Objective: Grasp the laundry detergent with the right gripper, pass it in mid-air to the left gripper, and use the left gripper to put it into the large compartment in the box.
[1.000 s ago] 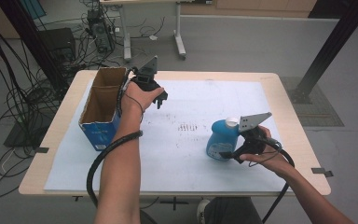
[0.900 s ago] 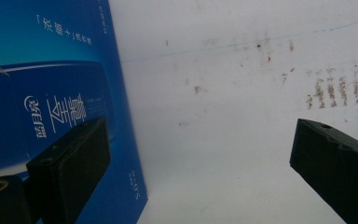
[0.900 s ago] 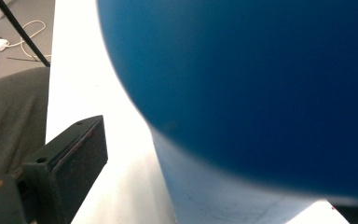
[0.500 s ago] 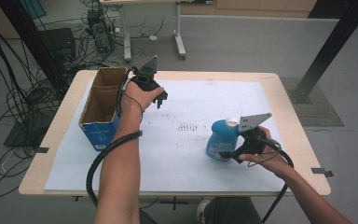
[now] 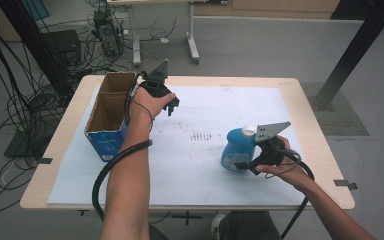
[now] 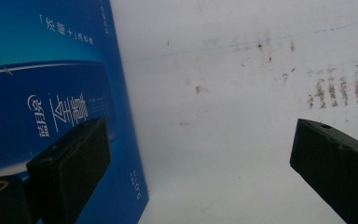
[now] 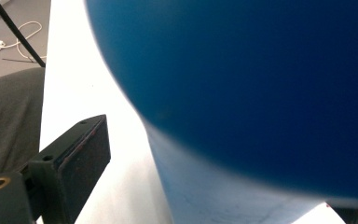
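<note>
Left gripper held out on a straight forearm, jaws wide apart. Right gripper low, wrist bent inward, jaws apart.

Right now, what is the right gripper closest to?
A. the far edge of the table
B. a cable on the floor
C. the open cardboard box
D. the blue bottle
D: in the high view the right gripper sits against the blue bottle on the white sheet, and the bottle's blue side looms large just beyond its jaws in the right gripper view.
</note>
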Available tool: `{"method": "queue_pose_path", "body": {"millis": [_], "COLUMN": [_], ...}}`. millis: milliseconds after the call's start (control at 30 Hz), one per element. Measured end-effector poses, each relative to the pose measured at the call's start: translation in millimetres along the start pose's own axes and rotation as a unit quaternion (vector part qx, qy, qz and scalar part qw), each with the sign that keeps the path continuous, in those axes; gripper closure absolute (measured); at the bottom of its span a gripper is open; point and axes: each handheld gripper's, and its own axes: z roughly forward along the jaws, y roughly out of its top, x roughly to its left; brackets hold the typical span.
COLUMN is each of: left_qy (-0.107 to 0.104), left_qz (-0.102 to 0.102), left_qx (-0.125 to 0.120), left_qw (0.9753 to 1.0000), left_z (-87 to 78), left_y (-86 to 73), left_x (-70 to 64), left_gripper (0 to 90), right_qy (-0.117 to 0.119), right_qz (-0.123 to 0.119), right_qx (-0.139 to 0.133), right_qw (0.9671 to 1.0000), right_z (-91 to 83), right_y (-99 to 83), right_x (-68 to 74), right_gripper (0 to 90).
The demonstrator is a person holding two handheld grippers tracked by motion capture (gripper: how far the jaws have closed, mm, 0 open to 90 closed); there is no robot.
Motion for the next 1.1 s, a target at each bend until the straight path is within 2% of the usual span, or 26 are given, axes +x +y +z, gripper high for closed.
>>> {"method": "queue_pose_path", "body": {"millis": [600, 1100], "left_qy": [0.002, 0.004], "left_qz": [-0.001, 0.000], "left_qx": [-0.001, 0.002], "left_qw": [1.0000, 1.0000], "left_z": [-1.8, -1.2], "left_y": [-0.1, -0.8], "left_x": [-0.2, -0.6], "left_gripper": [5.6, 5.6], "right_qy": [-0.005, -0.012], "right_qz": [-0.006, -0.006], "right_qx": [-0.001, -0.001], "right_qw": [1.0000, 0.9999], "right_z": [0.7, 1.8], "right_y": [-1.9, -4.6], "right_x": [0.6, 0.6], "right_gripper": [13.0, 26.1]}}
